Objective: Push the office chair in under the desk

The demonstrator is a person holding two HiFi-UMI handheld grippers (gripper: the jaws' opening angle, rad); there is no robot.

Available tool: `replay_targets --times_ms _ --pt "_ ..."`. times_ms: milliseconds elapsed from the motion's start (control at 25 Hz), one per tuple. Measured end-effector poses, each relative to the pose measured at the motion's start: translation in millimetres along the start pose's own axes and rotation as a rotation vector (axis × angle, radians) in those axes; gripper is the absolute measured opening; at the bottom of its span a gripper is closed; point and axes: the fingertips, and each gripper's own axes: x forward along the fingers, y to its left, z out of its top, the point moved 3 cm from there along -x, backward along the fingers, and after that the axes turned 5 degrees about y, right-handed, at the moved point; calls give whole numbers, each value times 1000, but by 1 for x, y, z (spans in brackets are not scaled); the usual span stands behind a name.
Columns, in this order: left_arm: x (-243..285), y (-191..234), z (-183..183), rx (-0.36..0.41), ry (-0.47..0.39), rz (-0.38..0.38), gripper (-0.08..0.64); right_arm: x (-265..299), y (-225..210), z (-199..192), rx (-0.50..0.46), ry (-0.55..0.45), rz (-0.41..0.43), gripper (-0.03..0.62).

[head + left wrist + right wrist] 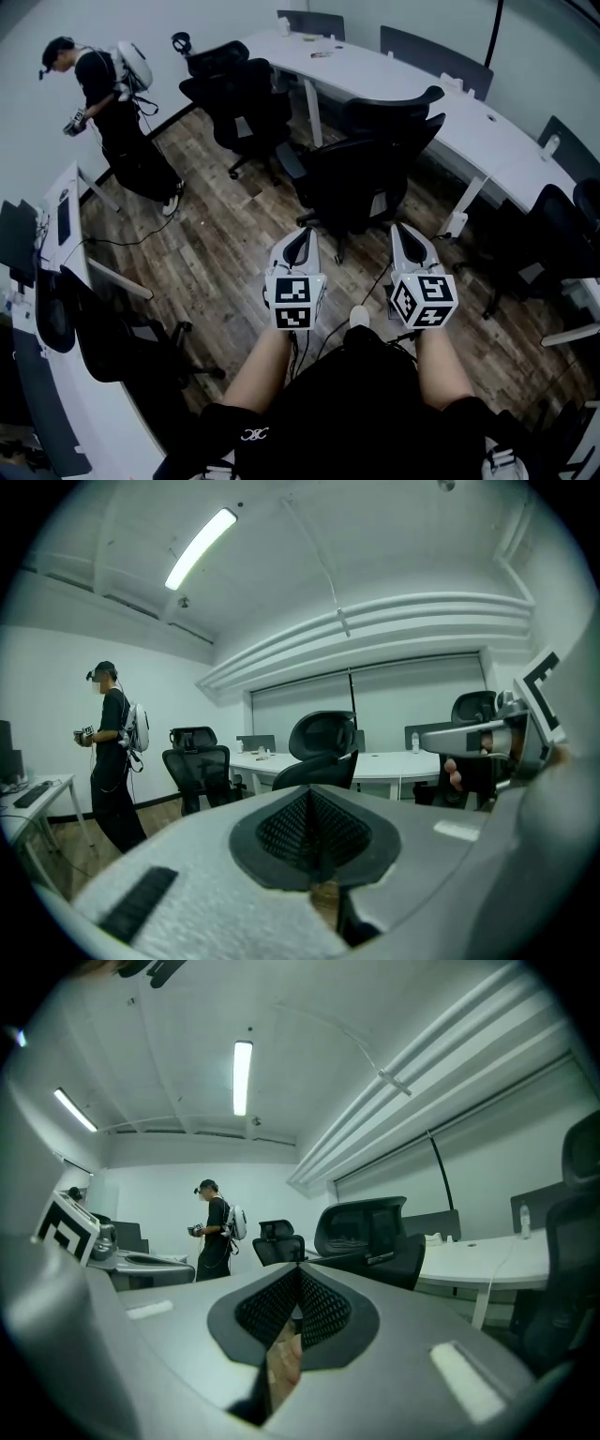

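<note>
Black office chair stands on the wooden floor just ahead of the left gripper and right gripper, both clenched shut on nothing, and close to the near edge of the curved white desk. We find its base mostly hidden under the seat in the head view, and grey housing fills the lower half of each gripper view. Only the gripper views give us the ceiling lights; a person at the left shows in all three.

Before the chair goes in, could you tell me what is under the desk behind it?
A white leg and wood floor show under the desk; the chair hides the rest of that space.
</note>
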Motion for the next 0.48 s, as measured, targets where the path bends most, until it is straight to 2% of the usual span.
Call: replay_targets --times_ms 480 --pt "94 18 24 23 20 5 8 75 -58 18 64 38 33 11"
